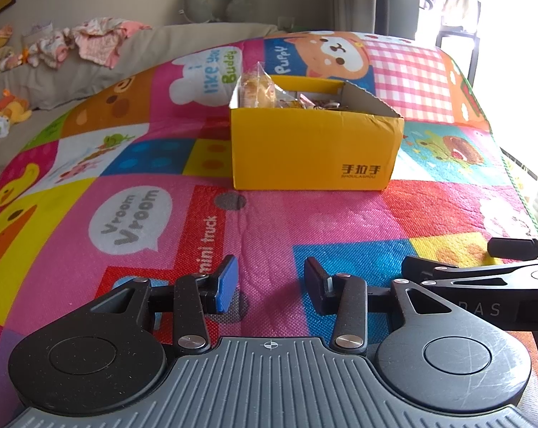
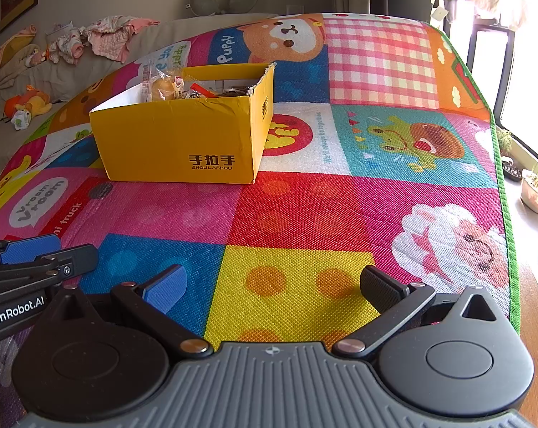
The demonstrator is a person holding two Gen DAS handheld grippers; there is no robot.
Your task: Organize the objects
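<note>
We see the yellow box (image 1: 315, 149) at 12 o'clock on the play mat (image 1: 304, 221), with snack packets (image 1: 256, 87) inside. Left gripper (image 1: 270, 285) and right gripper (image 2: 272, 285) hover with jaws spread, holding nothing. Packing may be finished, or unpacking may come.

Yellow box (image 1: 311, 149) contents mostly hidden behind wall.

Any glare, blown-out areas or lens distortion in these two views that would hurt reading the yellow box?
Left wrist view: the window at upper right is blown out white, the mat edges bow from fisheye, and the yellow box stays sharp with readable print. Right wrist view: the same overexposure along the right edge and curved mat borders; the box is evenly lit, with no glare on it.
</note>
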